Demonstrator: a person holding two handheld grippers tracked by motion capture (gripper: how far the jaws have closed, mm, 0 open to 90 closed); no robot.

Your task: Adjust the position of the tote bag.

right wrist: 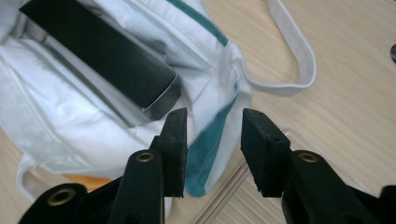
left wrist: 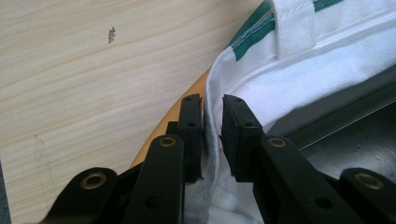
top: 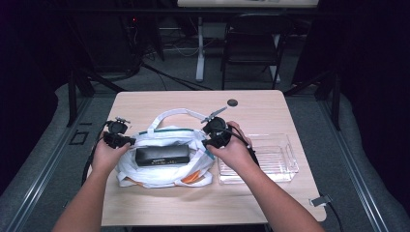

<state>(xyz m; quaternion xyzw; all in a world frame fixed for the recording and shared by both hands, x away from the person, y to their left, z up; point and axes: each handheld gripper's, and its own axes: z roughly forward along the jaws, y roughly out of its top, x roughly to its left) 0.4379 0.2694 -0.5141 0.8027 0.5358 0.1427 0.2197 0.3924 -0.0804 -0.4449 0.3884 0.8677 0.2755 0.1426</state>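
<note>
I read the step as letting go of the white bag (top: 164,162) now that the black box (top: 162,155) lies inside it, near the middle of the table (top: 251,108) in the high view. The left gripper (left wrist: 212,119) sits at the bag's 9 o'clock edge; its jaws stand narrow, with the white rim fabric running up between the pads, and I cannot tell whether they press on it or merely flank it. The right gripper (right wrist: 214,128) is at the bag's 3 o'clock side, jaws moderately apart, with the teal-lined edge (right wrist: 210,144) hanging loose in the gap and touching neither pad, as far as I can see.

To do this well, I would part the left jaws more before drawing the hand away — cloth this soft will drag and tip the bag if a pad snags it. I would lift the right hand clear towards 3 o'clock, keeping off the clear plastic tray (top: 285,157) that sits just beside the bag on that side. The long handle (right wrist: 299,56) loops out towards 12 o'clock — best left alone so the opening stays wide over the box
</note>
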